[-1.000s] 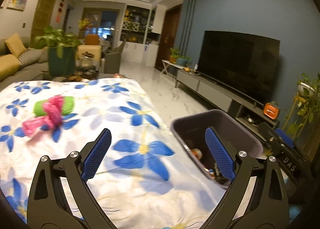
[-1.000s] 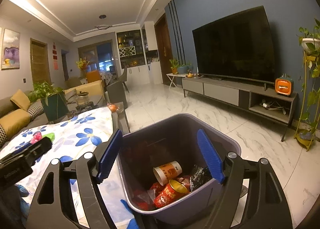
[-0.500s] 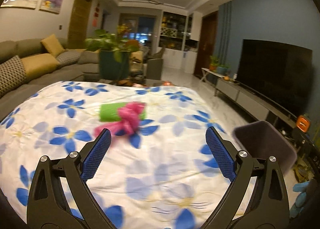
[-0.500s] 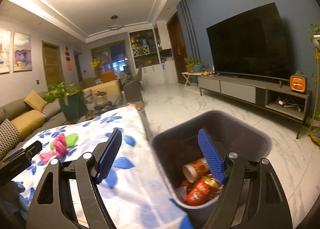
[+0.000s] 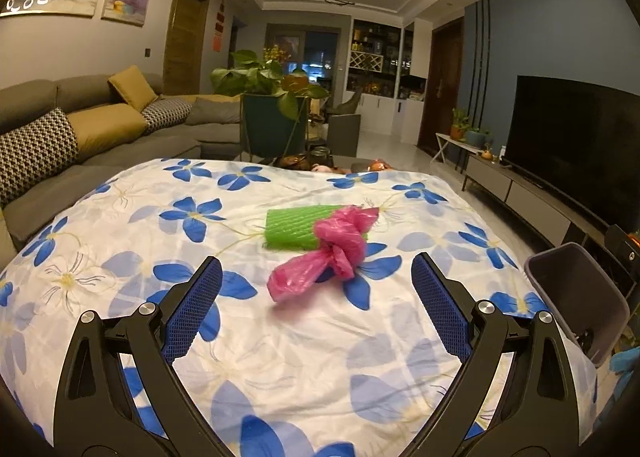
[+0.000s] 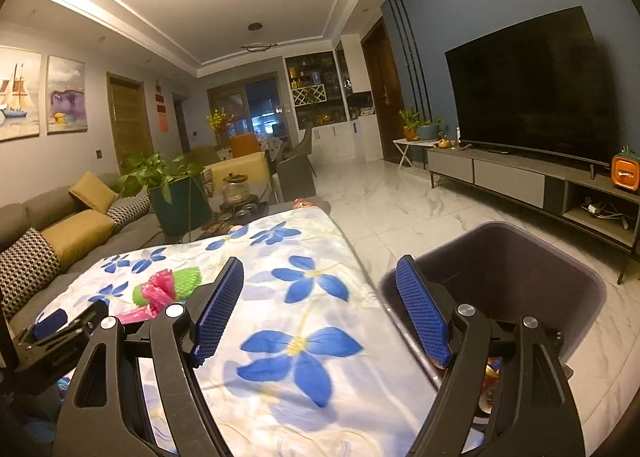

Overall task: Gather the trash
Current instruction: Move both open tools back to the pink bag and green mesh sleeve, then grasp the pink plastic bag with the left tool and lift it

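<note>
A crumpled pink plastic bag (image 5: 326,257) lies on the flowered tablecloth (image 5: 280,357), resting against a green foam net sleeve (image 5: 298,226). My left gripper (image 5: 316,309) is open and empty, facing the bag from a short way in front of it. The right wrist view shows the pink bag (image 6: 158,293) and green sleeve (image 6: 186,281) at the left, with the left gripper's black body (image 6: 60,341) near them. My right gripper (image 6: 320,317) is open and empty above the table's right edge. A grey trash bin (image 6: 516,281) stands beside the table with cans partly hidden in it.
The bin (image 5: 580,297) sits off the table's right side on the marble floor (image 6: 400,197). A sofa (image 5: 80,137) with cushions runs along the left, and a potted plant (image 5: 272,109) stands behind the table. A TV (image 6: 528,85) on a low cabinet lines the right wall.
Both grippers swung left, away from the bin and toward the table. The pink bag and green sleeve now sit centred ahead of my left gripper. Both stayed open.
</note>
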`<state>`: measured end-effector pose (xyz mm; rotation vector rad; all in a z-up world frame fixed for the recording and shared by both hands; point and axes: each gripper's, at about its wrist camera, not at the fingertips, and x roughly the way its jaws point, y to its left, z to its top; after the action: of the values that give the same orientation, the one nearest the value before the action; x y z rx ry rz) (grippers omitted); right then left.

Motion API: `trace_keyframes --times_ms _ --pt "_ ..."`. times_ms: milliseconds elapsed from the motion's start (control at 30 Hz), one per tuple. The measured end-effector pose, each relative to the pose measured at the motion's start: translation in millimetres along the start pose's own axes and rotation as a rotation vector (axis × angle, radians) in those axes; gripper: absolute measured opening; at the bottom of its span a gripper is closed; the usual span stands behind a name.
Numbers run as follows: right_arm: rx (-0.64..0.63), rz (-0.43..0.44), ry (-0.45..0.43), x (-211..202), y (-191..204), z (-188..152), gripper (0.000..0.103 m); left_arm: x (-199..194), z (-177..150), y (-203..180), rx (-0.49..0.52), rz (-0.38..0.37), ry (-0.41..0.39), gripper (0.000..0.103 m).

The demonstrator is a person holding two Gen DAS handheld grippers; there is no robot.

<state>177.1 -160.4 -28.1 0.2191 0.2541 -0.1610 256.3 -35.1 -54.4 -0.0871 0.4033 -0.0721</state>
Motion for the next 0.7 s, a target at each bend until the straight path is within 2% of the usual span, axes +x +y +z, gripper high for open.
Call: trace_keyframes --times_ms 200,367,467,567,633,667,700 --pt "-0.012 0.012 0.024 21 20 0 0.077 29 2 1 0.045 -0.006 0.046 0.094" --pt "-0.026 0.015 0.055 38 34 -2 0.077 52 11 0 0.028 -0.028 0.086 0.094" --pt "-0.039 0.013 0.064 48 42 -2 0.077 69 16 -5 0.053 -0.031 0.118 0.092" --pt "-0.050 0.015 0.068 54 48 -2 0.077 89 15 -12 0.079 -0.049 0.186 0.078" --pt "-0.054 0.016 0.073 56 50 -4 0.077 104 10 -13 0.083 -0.073 0.255 0.057" --pt "-0.055 0.017 0.076 57 50 -3 0.077 108 8 -13 0.081 -0.080 0.276 0.051" --pt "-0.058 0.017 0.078 59 52 -3 0.077 111 6 -13 0.079 -0.084 0.294 0.040"
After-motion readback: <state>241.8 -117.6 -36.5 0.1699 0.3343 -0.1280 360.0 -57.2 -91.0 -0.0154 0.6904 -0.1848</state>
